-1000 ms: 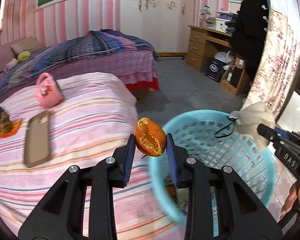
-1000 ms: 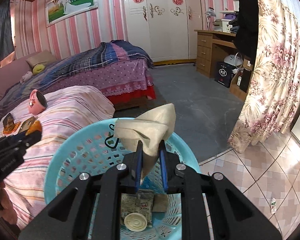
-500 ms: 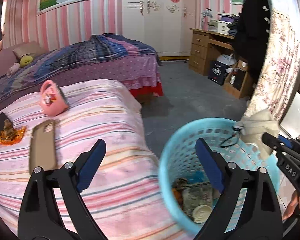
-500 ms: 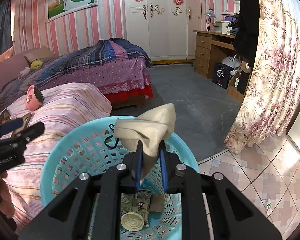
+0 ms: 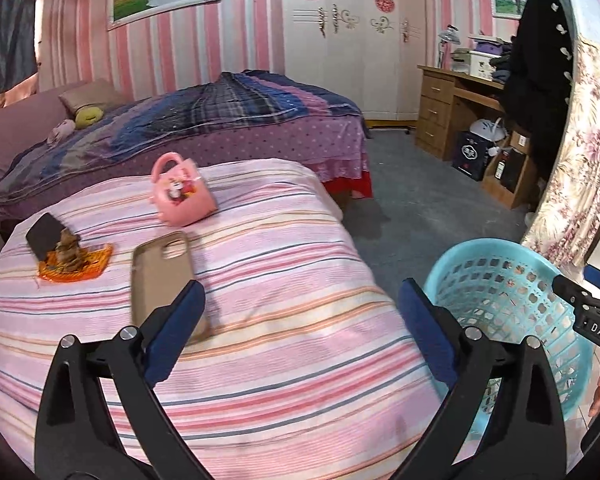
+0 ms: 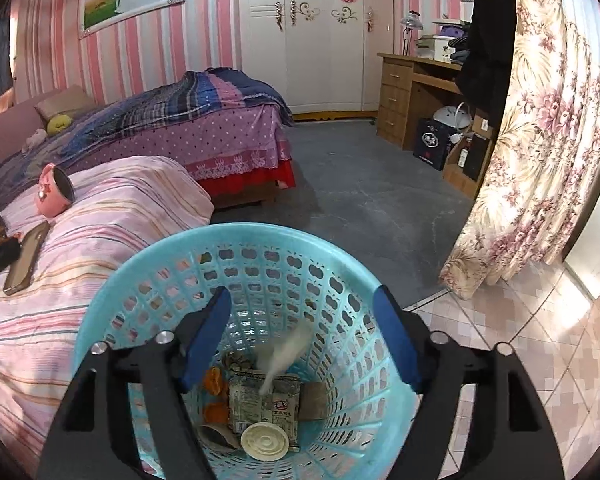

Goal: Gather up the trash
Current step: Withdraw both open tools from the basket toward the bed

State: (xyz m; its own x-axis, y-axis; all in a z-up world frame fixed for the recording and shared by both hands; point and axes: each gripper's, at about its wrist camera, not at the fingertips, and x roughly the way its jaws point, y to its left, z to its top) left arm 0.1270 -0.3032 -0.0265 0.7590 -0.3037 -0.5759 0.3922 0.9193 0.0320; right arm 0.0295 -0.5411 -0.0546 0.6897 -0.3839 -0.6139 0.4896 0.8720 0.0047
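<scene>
Right gripper (image 6: 302,336) just opened over blue basket (image 6: 100,320), tissue (image 6: 284,354) falling, left gripper (image 5: 300,312) spread empty

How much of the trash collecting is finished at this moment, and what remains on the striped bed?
Done: orange peel, a wrapper and a lid lie in the blue basket. In hand: nothing; both tongs have just opened, a pale wad dropping from the right tongs. Left: probably the orange wrapper.

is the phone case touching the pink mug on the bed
Apart. The left wrist view shows striped bedcover between the phone case and the pink mug.
</scene>
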